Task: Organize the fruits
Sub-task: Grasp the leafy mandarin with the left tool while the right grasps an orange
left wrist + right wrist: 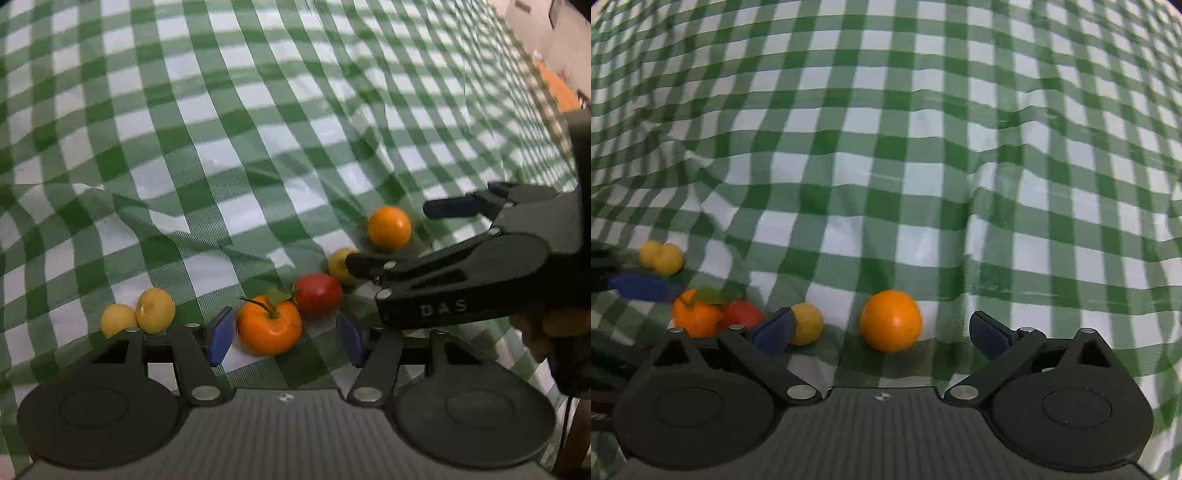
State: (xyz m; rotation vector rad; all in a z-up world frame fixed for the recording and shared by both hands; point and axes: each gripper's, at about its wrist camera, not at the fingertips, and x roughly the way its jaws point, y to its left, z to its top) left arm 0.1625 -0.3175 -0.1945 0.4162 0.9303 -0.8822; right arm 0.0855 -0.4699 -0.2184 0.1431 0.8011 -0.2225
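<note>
A leafy orange lies on the green checked cloth between the open fingers of my left gripper, not gripped. A red fruit touches it behind, and a yellow fruit lies beyond that. Two yellow fruits lie to the left. A plain orange sits between the open fingers of my right gripper. In the right wrist view that orange lies between the fingers of my right gripper, with a yellow fruit, the red fruit and the leafy orange to its left.
The green and white checked cloth is wrinkled, with a fold left of the fruits. The table edge and an orange object show at the far right. My left gripper's blue pad shows at the right wrist view's left edge.
</note>
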